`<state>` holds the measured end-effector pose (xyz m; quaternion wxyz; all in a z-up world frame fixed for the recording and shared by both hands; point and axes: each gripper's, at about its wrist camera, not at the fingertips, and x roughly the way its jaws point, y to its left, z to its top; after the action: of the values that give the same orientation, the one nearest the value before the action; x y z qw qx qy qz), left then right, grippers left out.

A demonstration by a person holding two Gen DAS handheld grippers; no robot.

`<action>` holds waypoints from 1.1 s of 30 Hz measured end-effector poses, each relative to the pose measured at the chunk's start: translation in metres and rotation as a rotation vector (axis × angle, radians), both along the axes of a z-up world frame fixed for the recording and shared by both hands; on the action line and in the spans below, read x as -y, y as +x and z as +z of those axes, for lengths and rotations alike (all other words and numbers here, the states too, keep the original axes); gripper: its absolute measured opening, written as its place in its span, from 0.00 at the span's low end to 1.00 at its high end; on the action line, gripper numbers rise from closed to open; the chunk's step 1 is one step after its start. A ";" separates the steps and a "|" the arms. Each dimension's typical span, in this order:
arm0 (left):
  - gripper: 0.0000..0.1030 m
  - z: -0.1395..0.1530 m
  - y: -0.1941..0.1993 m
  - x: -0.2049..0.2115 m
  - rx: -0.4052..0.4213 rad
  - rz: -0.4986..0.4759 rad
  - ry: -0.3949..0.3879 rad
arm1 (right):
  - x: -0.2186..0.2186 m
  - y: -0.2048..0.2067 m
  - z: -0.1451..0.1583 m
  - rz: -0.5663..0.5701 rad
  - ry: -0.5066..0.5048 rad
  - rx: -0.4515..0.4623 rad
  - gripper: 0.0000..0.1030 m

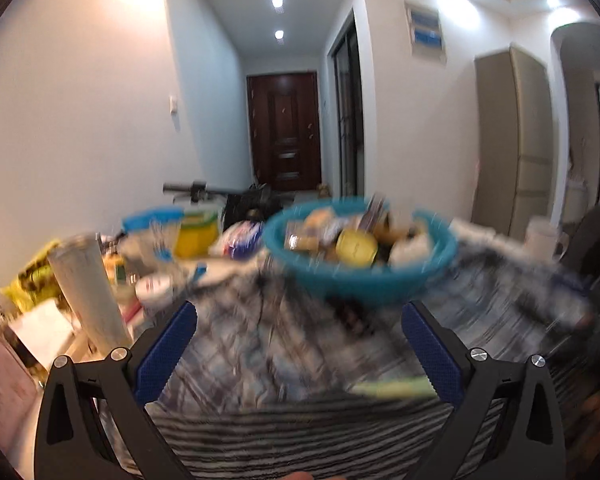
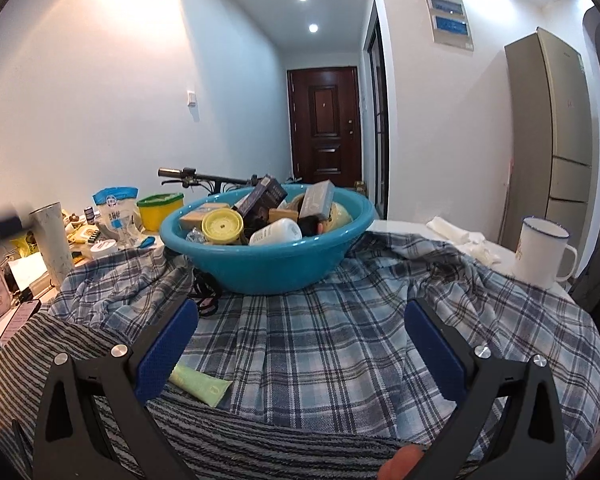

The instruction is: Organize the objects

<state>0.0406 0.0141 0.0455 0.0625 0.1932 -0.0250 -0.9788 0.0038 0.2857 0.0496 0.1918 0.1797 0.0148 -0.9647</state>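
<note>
The right tool [image 2: 300, 344] stands released, its blue-padded fingers [image 2: 168, 344] spread wide with nothing between them, hovering over a blue plaid cloth [image 2: 340, 340] that covers the desk [image 2: 404, 226]. Just beside the left finger, a pale green tube [image 2: 200, 384] lies flat where the plaid cloth meets a grey striped cloth [image 2: 260, 440]. Ahead of the tool, a teal basin [image 2: 268, 264] sits on the plaid cloth, piled with small things: a yellow lid [image 2: 223, 226], a white bottle [image 2: 278, 232] lying on its side, and dark and grey boxes leaning upright. A black cord [image 2: 204, 292] is tucked at the basin's left foot. To the right, well apart, a white enamel mug [image 2: 542, 252] stands upright on the bare desk.

The left tool [image 1: 300, 344] is likewise released and empty, fingers wide apart. Its view is heavily blurred, but the same teal basin [image 1: 360, 280] lies ahead, and the green tube [image 1: 392, 388] shows as a pale smear near the right finger. A tall pale tumbler [image 1: 88, 288] stands to the left among cluttered packets.
</note>
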 end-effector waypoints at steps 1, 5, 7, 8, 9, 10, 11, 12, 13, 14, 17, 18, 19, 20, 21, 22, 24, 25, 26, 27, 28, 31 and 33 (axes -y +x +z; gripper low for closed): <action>1.00 -0.016 -0.005 -0.002 0.000 0.024 -0.014 | 0.002 -0.002 -0.001 0.000 0.008 0.009 1.00; 1.00 -0.038 -0.028 0.003 0.111 0.044 0.036 | 0.011 -0.007 -0.004 0.009 0.051 0.039 1.00; 1.00 -0.039 -0.026 0.006 0.106 0.027 0.051 | 0.013 -0.005 -0.004 0.010 0.066 0.026 1.00; 1.00 -0.038 -0.023 0.004 0.099 0.031 0.049 | 0.014 -0.004 -0.004 0.011 0.069 0.023 1.00; 1.00 -0.037 -0.020 0.004 0.089 0.028 0.049 | 0.014 -0.003 -0.004 0.013 0.070 0.021 1.00; 1.00 -0.036 -0.018 0.002 0.081 0.026 0.045 | 0.014 -0.003 -0.005 0.012 0.070 0.021 1.00; 1.00 -0.035 -0.020 0.002 0.080 0.026 0.042 | 0.014 -0.003 -0.005 0.013 0.071 0.023 1.00; 1.00 -0.036 -0.020 0.000 0.085 0.026 0.040 | 0.014 -0.004 -0.005 0.017 0.072 0.031 1.00; 1.00 -0.035 -0.022 0.002 0.092 0.026 0.040 | 0.015 -0.006 -0.006 0.020 0.071 0.039 1.00; 1.00 -0.035 -0.024 0.002 0.099 0.026 0.040 | 0.015 -0.007 -0.006 0.023 0.067 0.047 1.00; 1.00 -0.036 -0.024 0.004 0.099 0.030 0.046 | 0.012 -0.007 -0.006 0.028 0.051 0.051 1.00; 1.00 -0.035 -0.023 0.005 0.095 0.030 0.047 | 0.011 -0.006 -0.005 0.029 0.044 0.046 1.00; 1.00 -0.035 -0.023 0.005 0.093 0.030 0.047 | 0.011 -0.006 -0.005 0.029 0.040 0.046 1.00; 1.00 -0.036 -0.023 0.005 0.095 0.030 0.047 | 0.010 -0.007 -0.005 0.029 0.038 0.047 1.00; 1.00 -0.036 -0.023 0.005 0.096 0.030 0.046 | 0.010 -0.007 -0.005 0.030 0.037 0.050 1.00; 1.00 -0.036 -0.023 0.005 0.098 0.030 0.045 | 0.010 -0.007 -0.005 0.031 0.036 0.051 1.00; 1.00 -0.036 -0.023 0.006 0.100 0.029 0.045 | 0.011 -0.007 -0.005 0.030 0.037 0.049 1.00; 1.00 -0.036 -0.023 0.006 0.101 0.029 0.045 | 0.011 -0.008 -0.005 0.030 0.037 0.048 1.00; 1.00 -0.036 -0.023 0.006 0.103 0.029 0.045 | 0.011 -0.008 -0.006 0.030 0.036 0.048 1.00; 1.00 -0.036 -0.023 0.005 0.104 0.029 0.045 | 0.011 -0.008 -0.006 0.030 0.036 0.048 1.00; 1.00 -0.036 -0.023 0.005 0.103 0.029 0.045 | 0.011 -0.008 -0.006 0.030 0.037 0.049 1.00; 1.00 -0.037 -0.024 0.005 0.101 0.029 0.045 | 0.010 -0.008 -0.006 0.030 0.037 0.051 1.00; 1.00 -0.037 -0.024 0.005 0.101 0.029 0.046 | 0.010 -0.008 -0.006 0.029 0.039 0.052 1.00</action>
<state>0.0169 0.0091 0.0089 0.0710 0.2441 -0.0030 -0.9671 -0.0046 0.2752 0.0434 0.2028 0.2080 0.0310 -0.9564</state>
